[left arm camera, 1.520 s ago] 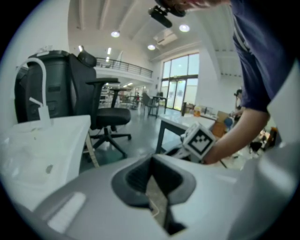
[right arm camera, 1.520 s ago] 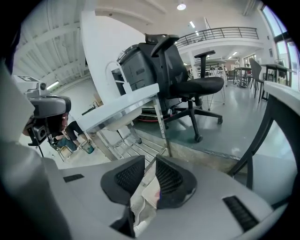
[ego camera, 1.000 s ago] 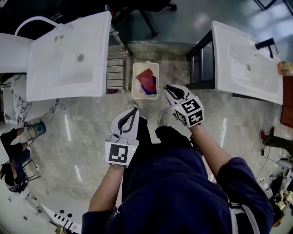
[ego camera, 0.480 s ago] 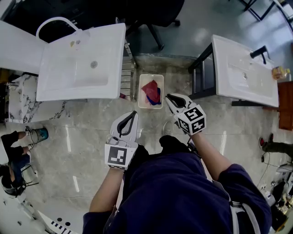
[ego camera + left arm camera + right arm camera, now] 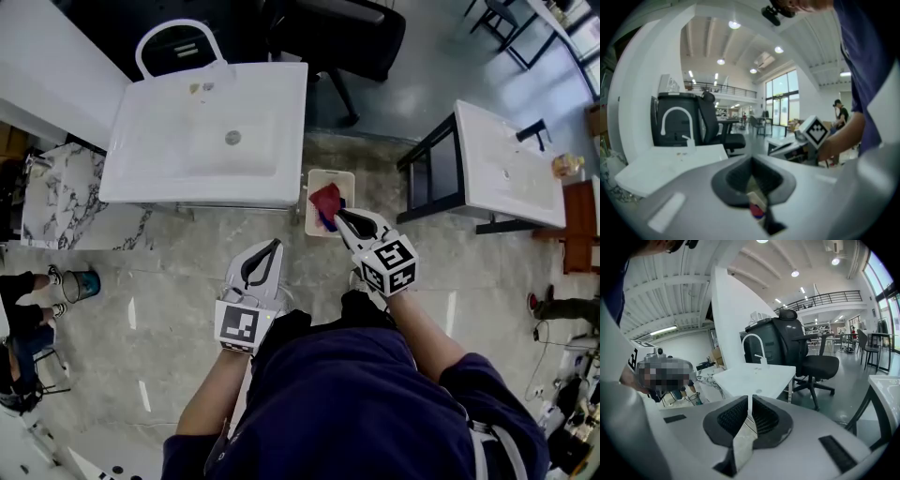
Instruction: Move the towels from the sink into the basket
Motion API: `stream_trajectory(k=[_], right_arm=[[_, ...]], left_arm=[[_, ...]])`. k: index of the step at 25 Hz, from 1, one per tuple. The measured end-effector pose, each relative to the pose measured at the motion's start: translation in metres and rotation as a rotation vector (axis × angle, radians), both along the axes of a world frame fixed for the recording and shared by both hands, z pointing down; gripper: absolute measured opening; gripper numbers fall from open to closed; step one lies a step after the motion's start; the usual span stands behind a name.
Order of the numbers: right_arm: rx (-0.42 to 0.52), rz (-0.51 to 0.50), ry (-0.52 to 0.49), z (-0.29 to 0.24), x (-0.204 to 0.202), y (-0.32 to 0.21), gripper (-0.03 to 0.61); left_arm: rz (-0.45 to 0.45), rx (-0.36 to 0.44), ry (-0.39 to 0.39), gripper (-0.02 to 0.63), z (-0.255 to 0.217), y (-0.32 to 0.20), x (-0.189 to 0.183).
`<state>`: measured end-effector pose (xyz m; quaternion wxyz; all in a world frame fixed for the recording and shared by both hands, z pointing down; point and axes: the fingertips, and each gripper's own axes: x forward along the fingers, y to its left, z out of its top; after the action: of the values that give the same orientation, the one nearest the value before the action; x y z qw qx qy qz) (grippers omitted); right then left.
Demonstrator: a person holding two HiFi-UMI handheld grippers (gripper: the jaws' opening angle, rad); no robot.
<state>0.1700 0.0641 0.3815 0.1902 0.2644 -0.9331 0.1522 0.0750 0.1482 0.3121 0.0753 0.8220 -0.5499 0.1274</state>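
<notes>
White sink at 11 o'clock, with a curved white faucet at its far edge. Small white basket on the marble floor at 12, holding a red towel and a blue towel. Second sink at 2. Black office chair at 12, top edge. Left gripper at centre and right gripper by the basket's near rim, both with jaws together.

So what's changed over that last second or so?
The person moved toward the left sink, now bigger and more central in the head view, carrying both grippers along. The right gripper now overlaps the basket at its near edge; the left gripper hangs over the floor. Nothing taken or released: both stay shut and empty, towels still in the basket.
</notes>
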Motion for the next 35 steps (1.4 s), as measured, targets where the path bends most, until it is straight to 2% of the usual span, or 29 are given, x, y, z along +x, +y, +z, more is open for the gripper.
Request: stream_trajectory(k=[8,16,26,35], right_arm=[[0.021,0.01,-0.015,-0.021,-0.076,0.028,0.032],[0.018,-0.078,-0.025,-0.03,-0.148,0.029,0.032],[-0.005,-0.199,-0.06,-0.016,-0.237,-0.013,0.032],[-0.044,-0.266,-0.09,-0.005,-0.272,-0.073,0.032]], left_arm=[[-0.031,0.016,0.008,0.003,-0.01,0.033,-0.09],[-0.096,0.022,0.015,0.003,-0.015,0.028,-0.153],[-0.183,0.013,-0.022,0.003,-0.018,-0.023,-0.218],[-0.224,-0.025,-0.044,0.003,-0.013,-0.091,-0.241]])
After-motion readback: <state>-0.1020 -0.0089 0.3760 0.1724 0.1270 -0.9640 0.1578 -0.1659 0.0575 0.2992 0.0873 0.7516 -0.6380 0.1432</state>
